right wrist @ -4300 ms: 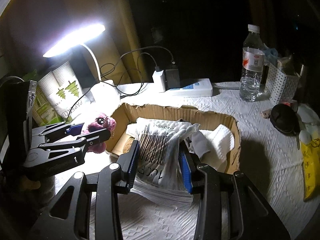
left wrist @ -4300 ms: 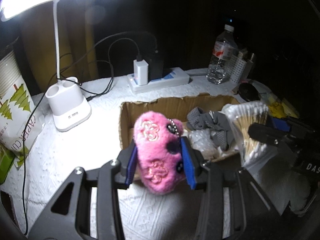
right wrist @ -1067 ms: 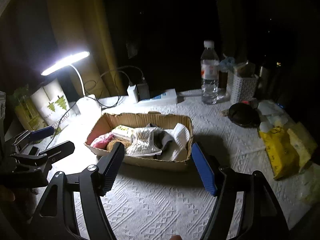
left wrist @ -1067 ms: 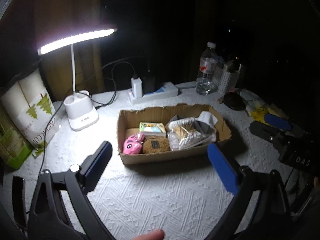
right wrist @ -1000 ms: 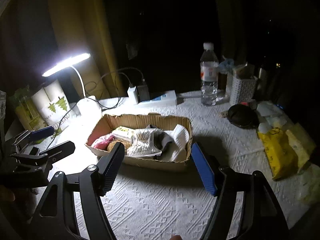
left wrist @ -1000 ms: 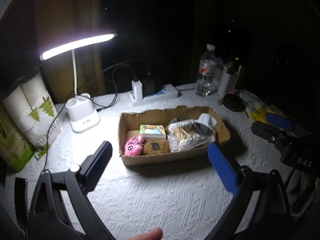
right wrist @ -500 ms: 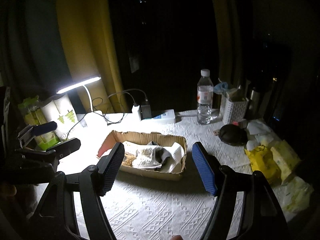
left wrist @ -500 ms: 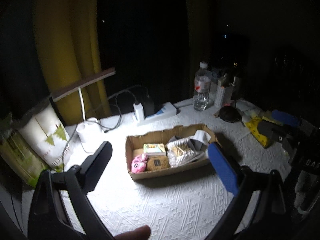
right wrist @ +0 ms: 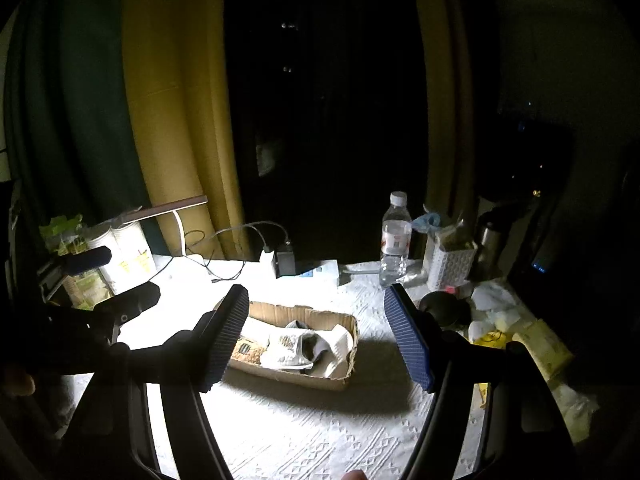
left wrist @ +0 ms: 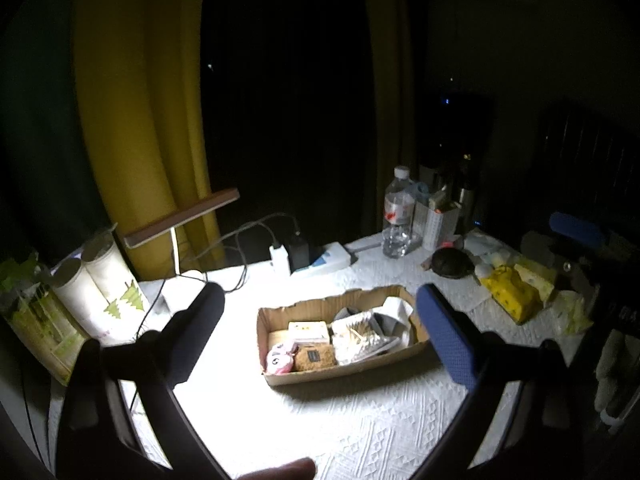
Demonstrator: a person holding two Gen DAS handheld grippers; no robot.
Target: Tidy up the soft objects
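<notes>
Dim home: curtains (left wrist: 144,120), desk lamp (left wrist: 180,216)

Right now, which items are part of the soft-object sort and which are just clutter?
Job: box, pink plush, swab bag, grey cloth.
Clutter: lamp, bottle, power strip, yellow pack, paper rolls.

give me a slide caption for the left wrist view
Open left gripper above a cardboard box packed with a pink plush and cotton swabs.

From my right wrist view, my left finger (right wrist: 224,336) hides the near-left end of the cardboard box (right wrist: 320,378). The room behind the curtain (right wrist: 172,120) is too dark to read. The print on the water bottle (left wrist: 398,216) is too small for me.
</notes>
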